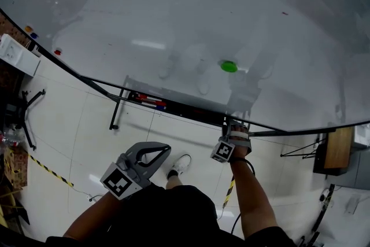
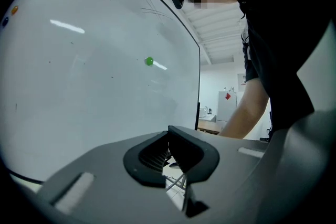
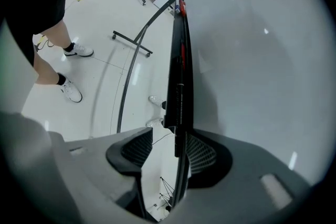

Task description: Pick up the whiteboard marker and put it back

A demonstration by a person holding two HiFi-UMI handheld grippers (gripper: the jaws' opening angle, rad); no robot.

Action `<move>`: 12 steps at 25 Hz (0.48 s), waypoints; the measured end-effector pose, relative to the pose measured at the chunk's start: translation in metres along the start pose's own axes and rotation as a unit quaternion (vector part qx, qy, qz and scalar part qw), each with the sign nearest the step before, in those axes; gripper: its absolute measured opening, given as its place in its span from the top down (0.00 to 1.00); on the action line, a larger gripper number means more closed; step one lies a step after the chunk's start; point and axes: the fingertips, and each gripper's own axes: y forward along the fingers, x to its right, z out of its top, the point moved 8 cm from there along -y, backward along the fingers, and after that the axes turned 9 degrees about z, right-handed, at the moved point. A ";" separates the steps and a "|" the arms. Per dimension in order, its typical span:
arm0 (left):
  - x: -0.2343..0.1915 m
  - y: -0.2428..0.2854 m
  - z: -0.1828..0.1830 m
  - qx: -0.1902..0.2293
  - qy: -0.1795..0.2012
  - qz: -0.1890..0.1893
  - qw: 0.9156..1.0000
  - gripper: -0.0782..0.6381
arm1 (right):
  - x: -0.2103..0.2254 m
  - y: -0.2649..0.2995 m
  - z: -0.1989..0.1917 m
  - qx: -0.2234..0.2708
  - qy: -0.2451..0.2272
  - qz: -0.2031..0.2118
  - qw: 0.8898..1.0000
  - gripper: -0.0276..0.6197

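The whiteboard [image 1: 191, 14] is glossy white, with one round green magnet [image 1: 229, 66]. The tray [image 1: 193, 112] is black and the markers [image 1: 149, 101] in it are red and black. The left gripper [image 1: 166, 148] and right gripper [image 1: 236, 124] are grey, their cubes patterned with black-and-white squares. Yellow-and-black striped tape [image 1: 51, 170] crosses the pale floor tiles [image 1: 75, 118].
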 end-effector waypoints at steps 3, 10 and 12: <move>-0.005 -0.003 -0.003 0.001 -0.004 0.006 1.000 0.89 | 0.001 0.003 0.001 -0.003 0.013 -0.016 1.000 0.69; -0.012 -0.009 -0.007 0.004 -0.014 0.012 1.000 0.89 | 0.008 0.004 -0.001 0.000 0.015 -0.026 1.000 0.89; -0.013 -0.010 -0.007 0.004 -0.016 0.014 1.000 0.89 | 0.008 0.005 -0.002 0.009 0.033 -0.023 0.999 0.89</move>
